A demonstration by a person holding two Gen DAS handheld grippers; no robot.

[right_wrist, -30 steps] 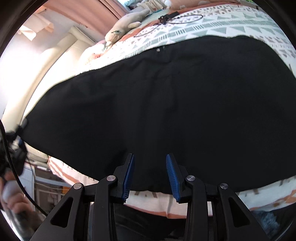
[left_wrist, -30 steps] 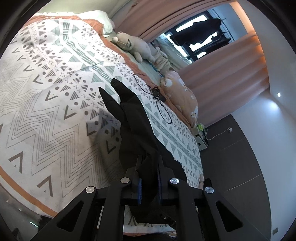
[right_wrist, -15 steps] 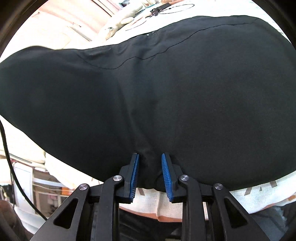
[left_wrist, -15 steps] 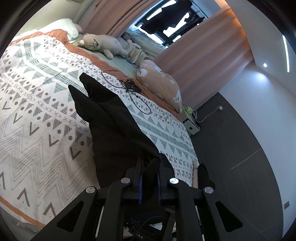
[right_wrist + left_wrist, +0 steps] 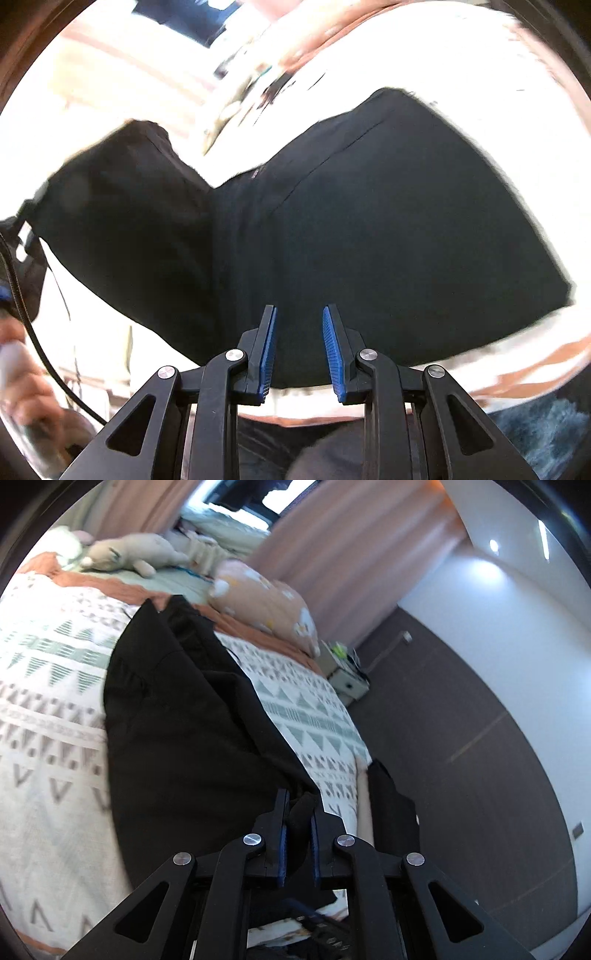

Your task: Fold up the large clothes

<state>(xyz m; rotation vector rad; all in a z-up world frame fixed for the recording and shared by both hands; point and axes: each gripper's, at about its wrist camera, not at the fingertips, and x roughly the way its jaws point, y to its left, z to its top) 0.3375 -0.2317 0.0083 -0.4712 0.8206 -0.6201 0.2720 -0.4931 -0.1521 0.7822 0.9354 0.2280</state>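
Since the earlier frames the black garment has been dragged across the patterned bedspread, and its far end now lies close to the peach cushion — the cable once visible there is covered. The left claw is seen nearly closed, pinching a bunched corner of the garment between its blue pads, apparently so that edge can be carried over for a fold. The right claw is held narrow, with black cloth lying between its fingers; whether the pads actually press on it cannot be told, as a gap shows on each side. Most of the garment is spread on the bed in the right view, one portion lifted at the left — likely tensioned between both claws to keep the fold line straight. A plush toy sits well apart by the headboard.
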